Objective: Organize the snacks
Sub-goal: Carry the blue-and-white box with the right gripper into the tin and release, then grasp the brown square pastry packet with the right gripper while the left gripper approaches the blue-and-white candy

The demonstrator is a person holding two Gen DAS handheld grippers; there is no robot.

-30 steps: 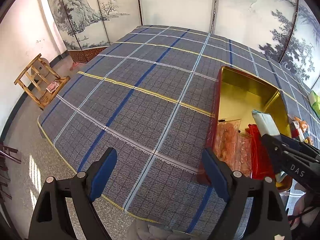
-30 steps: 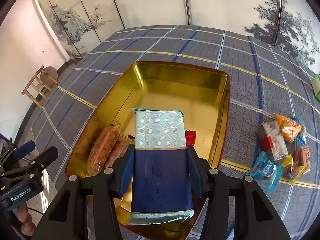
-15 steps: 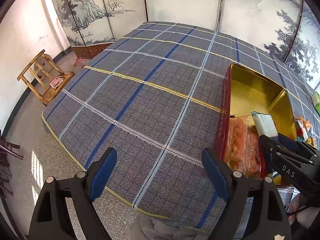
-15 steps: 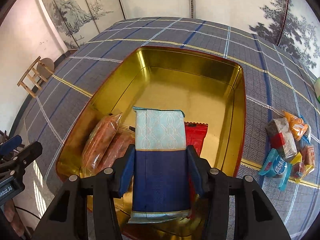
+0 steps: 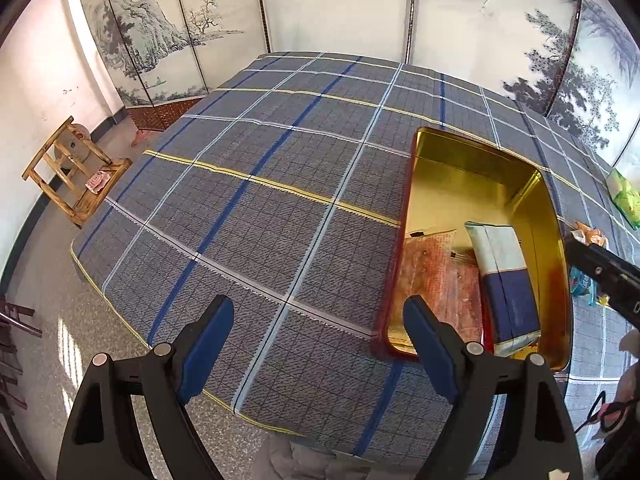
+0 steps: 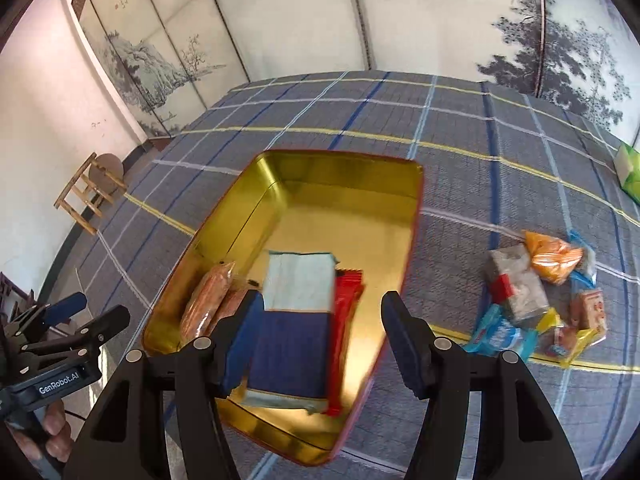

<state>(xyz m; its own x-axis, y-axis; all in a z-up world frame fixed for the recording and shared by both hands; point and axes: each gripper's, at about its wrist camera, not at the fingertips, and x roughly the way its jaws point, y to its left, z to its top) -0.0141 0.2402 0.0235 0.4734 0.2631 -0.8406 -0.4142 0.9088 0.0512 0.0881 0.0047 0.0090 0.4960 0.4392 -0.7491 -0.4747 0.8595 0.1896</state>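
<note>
Right wrist view: right tool (image 6: 320, 338) jaws wide apart, empty, above blue-and-mint packet (image 6: 294, 320) in gold tin (image 6: 344, 184).
Left tool (image 5: 320, 350): jaws wide apart, empty, left of tin.

We see the left gripper (image 5: 318, 344), jaws wide apart and holding nothing, above the plaid-covered bench (image 5: 256, 208). To its right, a gold tin (image 5: 452, 148) holds a blue-and-pale packet (image 5: 506, 284) beside orange packets (image 5: 436, 276). The right gripper (image 5: 604, 276) enters at the right edge. A wooden stool (image 5: 72, 176) stands at left.

Tin's (image 6: 414, 216) far half bare; snacks (image 6: 296, 320) crowd near end.
</note>
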